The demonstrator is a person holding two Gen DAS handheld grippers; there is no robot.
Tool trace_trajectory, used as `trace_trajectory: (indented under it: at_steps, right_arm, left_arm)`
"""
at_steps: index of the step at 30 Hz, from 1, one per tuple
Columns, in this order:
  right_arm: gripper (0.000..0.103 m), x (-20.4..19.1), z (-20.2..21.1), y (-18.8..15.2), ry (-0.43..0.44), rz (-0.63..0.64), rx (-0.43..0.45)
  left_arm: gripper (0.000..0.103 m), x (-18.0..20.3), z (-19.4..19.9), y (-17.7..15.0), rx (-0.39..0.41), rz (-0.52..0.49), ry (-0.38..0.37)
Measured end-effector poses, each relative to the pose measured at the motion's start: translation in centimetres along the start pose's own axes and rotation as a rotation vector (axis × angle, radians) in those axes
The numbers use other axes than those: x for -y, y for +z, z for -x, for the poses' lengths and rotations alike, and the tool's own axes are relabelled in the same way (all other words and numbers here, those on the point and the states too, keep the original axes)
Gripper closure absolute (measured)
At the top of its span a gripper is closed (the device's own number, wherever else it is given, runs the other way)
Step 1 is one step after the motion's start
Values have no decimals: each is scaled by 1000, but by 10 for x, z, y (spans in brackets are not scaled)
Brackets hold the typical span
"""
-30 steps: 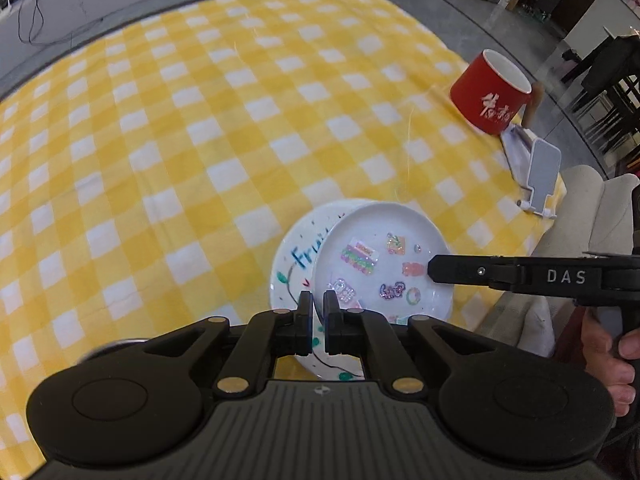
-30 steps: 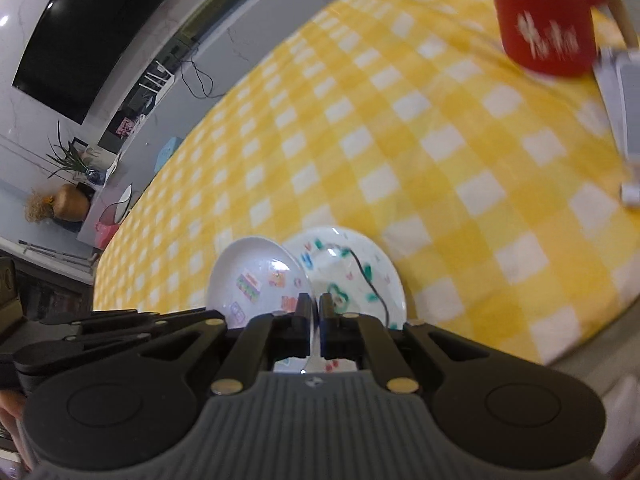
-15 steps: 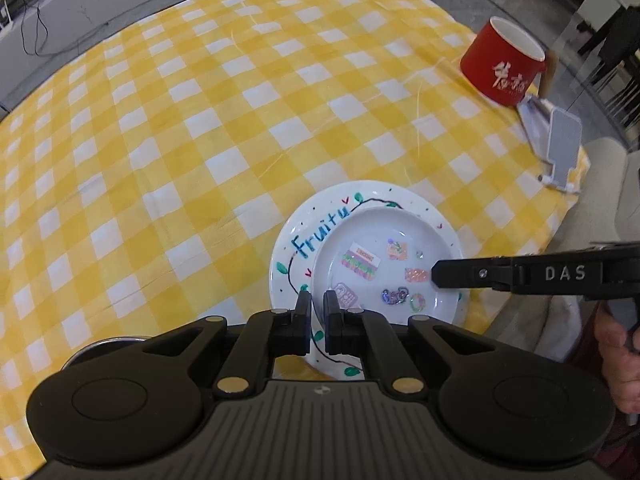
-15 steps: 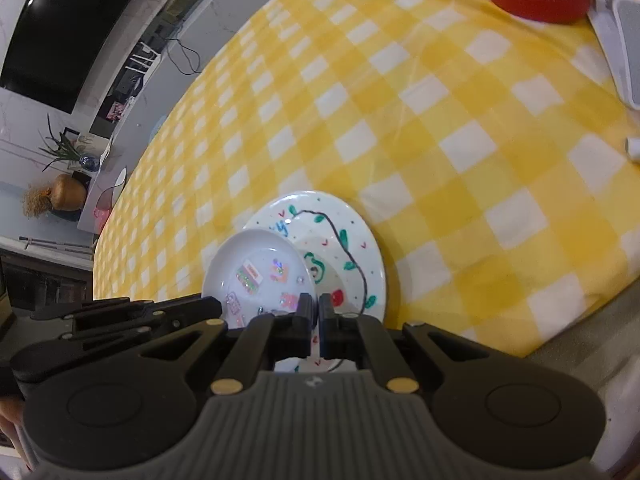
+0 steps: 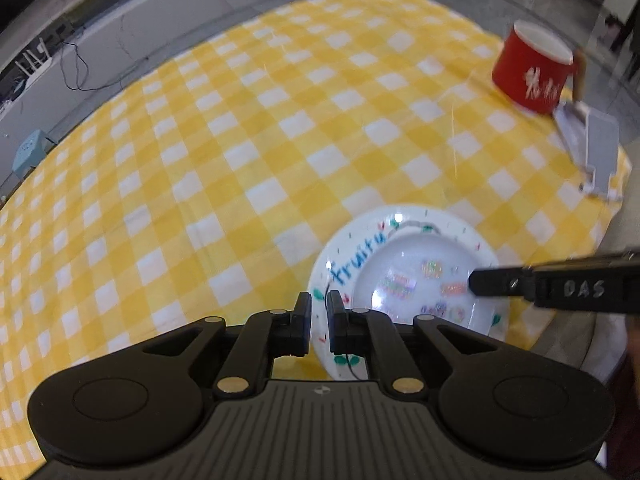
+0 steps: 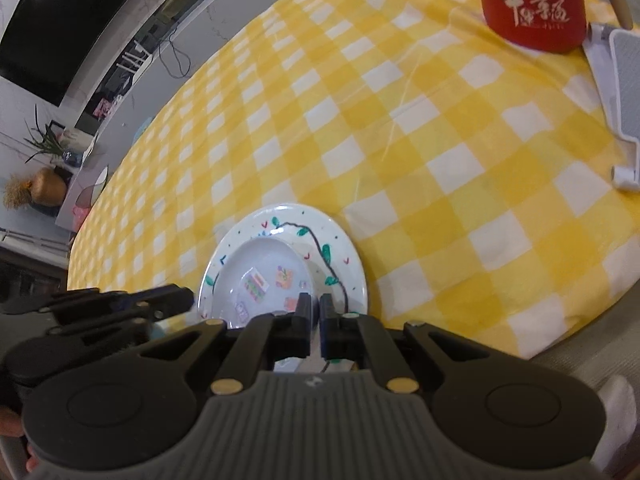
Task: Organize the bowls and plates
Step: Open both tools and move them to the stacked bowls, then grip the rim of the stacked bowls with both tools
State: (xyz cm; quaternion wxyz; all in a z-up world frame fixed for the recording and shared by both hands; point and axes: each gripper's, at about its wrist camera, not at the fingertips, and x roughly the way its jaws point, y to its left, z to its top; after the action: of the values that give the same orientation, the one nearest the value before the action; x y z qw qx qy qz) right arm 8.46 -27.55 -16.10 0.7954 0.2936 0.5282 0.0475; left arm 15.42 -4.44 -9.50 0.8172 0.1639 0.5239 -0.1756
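With the bowl [image 6: 266, 280] nested on the plate [image 6: 340, 256] at lower centre of the bench [image 6: 400, 128], right gripper [image 6: 315, 312] jaws clamped on its rim and left gripper [image 5: 318, 316] jaws together, empty, we judge stacking finished; next, release.

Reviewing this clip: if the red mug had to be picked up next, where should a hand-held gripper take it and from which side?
Grip the red mug across its rim and wall, coming from the plate side. It stands upright with its mouth open, its handle is turned away, and a white stand sits close beside it, so that side looks crowded.
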Motion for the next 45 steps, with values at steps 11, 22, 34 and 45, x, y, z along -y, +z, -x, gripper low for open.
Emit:
trace_trajectory:
  at_steps: [11, 22, 34, 45]
  right_arm:
    - [33, -45, 41, 0, 12, 137, 123]
    - [23, -122, 9, -16, 194, 283, -63]
    - [47, -135, -57, -39, 140, 312, -238]
    - [48, -147, -83, -52, 134, 366, -274]
  left_arm:
    - [57, -37, 70, -18, 111, 152, 111]
    - [49, -116, 63, -97, 18, 511, 94]
    - [49, -156, 31, -126, 33, 802, -149]
    - [39, -162, 14, -135, 38, 908, -241]
